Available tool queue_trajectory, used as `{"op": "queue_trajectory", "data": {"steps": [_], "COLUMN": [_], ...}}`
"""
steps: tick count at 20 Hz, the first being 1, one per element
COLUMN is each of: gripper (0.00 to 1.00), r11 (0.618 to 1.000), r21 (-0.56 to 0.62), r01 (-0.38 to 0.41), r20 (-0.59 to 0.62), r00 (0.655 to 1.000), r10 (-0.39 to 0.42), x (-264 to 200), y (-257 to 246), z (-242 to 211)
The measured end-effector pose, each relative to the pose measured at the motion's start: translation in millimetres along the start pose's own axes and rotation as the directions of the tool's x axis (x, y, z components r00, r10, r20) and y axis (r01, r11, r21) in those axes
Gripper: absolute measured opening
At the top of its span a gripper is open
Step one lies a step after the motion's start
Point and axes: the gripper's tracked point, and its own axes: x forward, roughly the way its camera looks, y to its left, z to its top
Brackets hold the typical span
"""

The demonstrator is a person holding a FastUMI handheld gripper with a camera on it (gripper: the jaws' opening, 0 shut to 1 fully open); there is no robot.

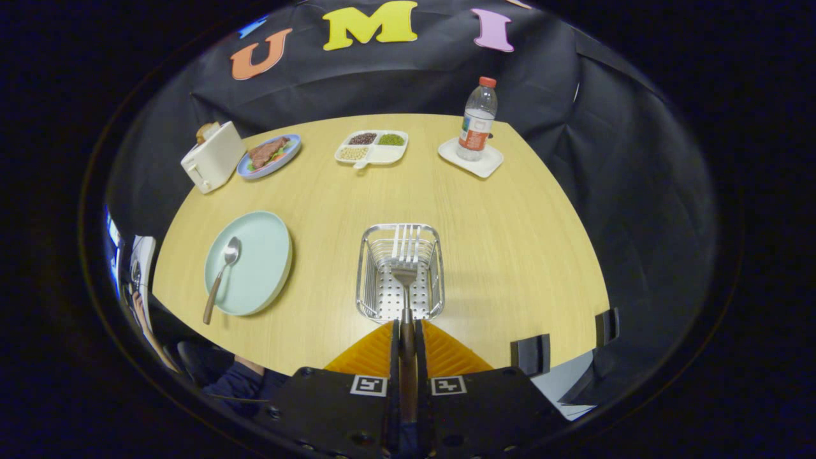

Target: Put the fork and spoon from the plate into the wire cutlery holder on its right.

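A: Taking the shiny wire cutlery holder with the perforated floor (pixel 400 273) as the mark, what lies to its left?

B: Far left and beyond it, a cream toaster with bread in the slot (pixel 212 157); next to that a blue plate of meat and greens (pixel 269 155); nearer and left of the holder, the round pale-green plate (pixel 248 262) with the wooden-handled metal spoon (pixel 221 276) lying on it, handle over the rim.

A: And at the holder itself?

B: The gripper (pixel 407 335) is pressed together on the brown handle of the metal fork (pixel 405 268), both fingers pinching it; the tines reach out over the holder's mouth, above its floor.

A: So which step is this?

B: I judge the fork is at the drop; the next move calls for lowering it inside the wire walls and spreading the fingers; the spoon is not yet fetched.

A: Beyond and to the right?

B: Beyond the holder, a white divided tray of beans and peas (pixel 371 148); right of that, a clear red-capped plastic bottle (pixel 477 120) on a white square coaster (pixel 471 159); all well apart from the holder; nothing stands in the way, I judge.
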Motion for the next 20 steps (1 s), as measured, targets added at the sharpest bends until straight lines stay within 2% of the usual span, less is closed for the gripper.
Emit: {"op": "queue_trajectory", "data": {"steps": [1, 2, 7, 9, 12, 15, 17, 18, 20], "gripper": [0.1, 0.06, 0.06, 0.06, 0.06, 0.06, 0.12, 0.3, 0.53], "r11": [1.0, 1.0, 1.0, 0.999, 0.998, 0.996, 0.998, 0.997, 0.995], "r21": [0.005, 0.001, -0.026, -0.033, -0.051, -0.088, -0.07, -0.071, -0.085], "r01": [0.007, -0.001, 0.015, -0.015, -0.039, -0.016, -0.004, 0.006, 0.042], "r20": [-0.003, 0.0, 0.044, 0.018, -0.089, -0.122, -0.089, -0.058, 0.01], "r00": [1.0, 1.0, 0.999, 1.0, 0.995, 0.992, 0.996, 0.998, 0.999], "r10": [-0.007, 0.001, -0.014, 0.016, 0.034, 0.005, -0.002, -0.01, -0.041], "x": [-3, -3, -18, -19, -17, -14, -15, -18, -24], "y": [-3, -1, -3, 4, 5, -4, -7, -10, -15], "z": [3, 3, 17, 15, 6, 17, 32, 39, 49]}}
